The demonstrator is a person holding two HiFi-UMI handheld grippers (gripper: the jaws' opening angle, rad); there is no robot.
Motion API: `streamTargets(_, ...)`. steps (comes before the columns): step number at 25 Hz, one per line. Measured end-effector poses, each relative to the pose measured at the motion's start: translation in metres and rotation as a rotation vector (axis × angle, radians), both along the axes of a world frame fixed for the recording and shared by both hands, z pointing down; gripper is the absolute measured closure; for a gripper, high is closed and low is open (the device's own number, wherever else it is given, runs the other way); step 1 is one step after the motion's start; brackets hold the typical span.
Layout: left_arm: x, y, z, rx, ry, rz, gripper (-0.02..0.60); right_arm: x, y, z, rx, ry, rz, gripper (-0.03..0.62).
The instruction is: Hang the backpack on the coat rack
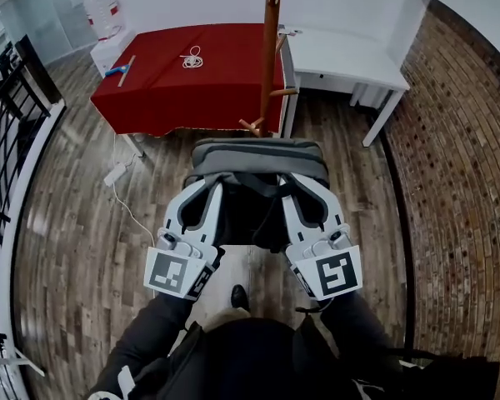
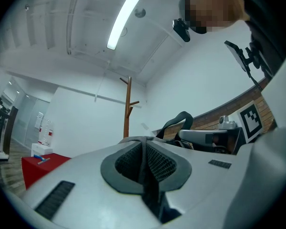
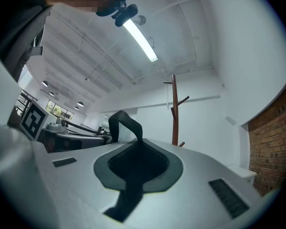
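The left gripper (image 1: pixel 207 192) is clamping one strap (image 2: pixel 145 168); the grey backpack (image 1: pixel 258 158) is hanging between both grippers, off the floor, near the wooden coat rack (image 1: pixel 270 65) — while the right gripper (image 1: pixel 307 188) is pinching the other strap (image 3: pixel 133 175).

You're in some office-type room: white desk (image 1: pixel 350 57), red-clothed table (image 1: pixel 192 90), brick wall (image 1: pixel 458 165), plank floor (image 1: pixel 75 248), ceiling strip light (image 2: pixel 121 20).
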State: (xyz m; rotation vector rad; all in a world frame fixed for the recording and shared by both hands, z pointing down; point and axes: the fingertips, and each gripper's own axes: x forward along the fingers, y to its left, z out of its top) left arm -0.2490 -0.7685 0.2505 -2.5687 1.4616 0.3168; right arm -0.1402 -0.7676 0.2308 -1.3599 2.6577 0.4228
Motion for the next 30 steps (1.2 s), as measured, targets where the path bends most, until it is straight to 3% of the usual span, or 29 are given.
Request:
streamTargets(9, -0.024, -0.045, 0.028, -0.079, 0.024, 0.053, 0.548, -0.026, -0.041, 0.028, -0.056, 0.012, 0.052, 0.574)
streamTargets(16, -0.032, -0.074, 0.064, -0.103, -0.003, 0.080, 0.546, -0.034, -0.068, 0.064, -0.092, 0.011, 0.077, 0.574)
streamTargets(30, -0.039, -0.139, 0.136, -0.177, -0.011, 0.077, 0.546, -0.041, -0.138, 0.139, -0.181, 0.010, 0.094, 0.574)
